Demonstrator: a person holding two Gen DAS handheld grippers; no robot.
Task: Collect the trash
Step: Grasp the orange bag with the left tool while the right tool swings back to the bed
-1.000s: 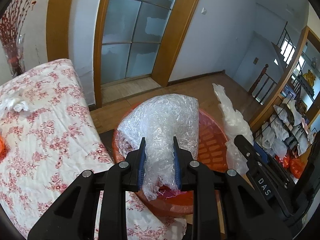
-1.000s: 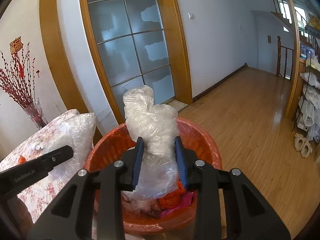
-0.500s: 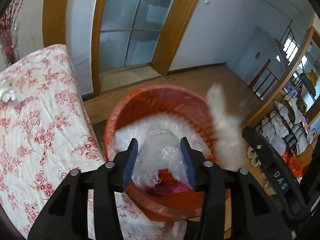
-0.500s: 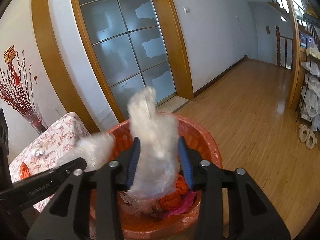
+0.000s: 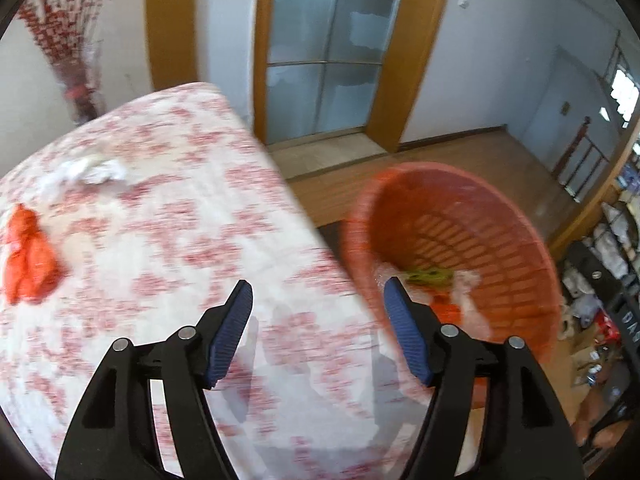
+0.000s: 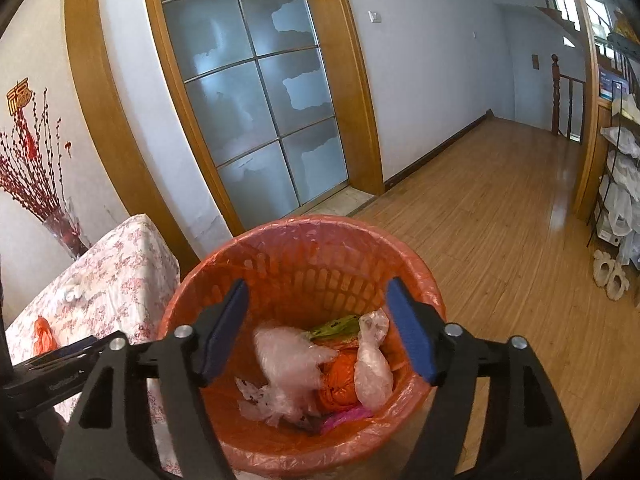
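An orange waste basket (image 6: 304, 248) with a bag liner stands on the floor beside a table with a floral cloth (image 5: 160, 240). Clear plastic wrap (image 6: 290, 364) and other scraps lie inside it. My right gripper (image 6: 314, 324) hangs over the basket, its jaws opening with nothing between them. My left gripper (image 5: 318, 316) is above the table's edge, jaws opening and empty, with the basket (image 5: 480, 208) to its right. An orange scrap (image 5: 28, 252) and a crumpled white tissue (image 5: 90, 170) lie on the cloth, far left of my left gripper.
A glass sliding door in a wood frame (image 6: 256, 100) stands behind the basket. A vase of red branches (image 6: 44, 184) sits beyond the table. Shelves with bags (image 6: 620, 184) line the right wall. Wooden floor (image 6: 500, 220) stretches right of the basket.
Both grippers opened and let go of their plastic wrap, which dropped into the basket. My left gripper swung left from over the basket to over the table.
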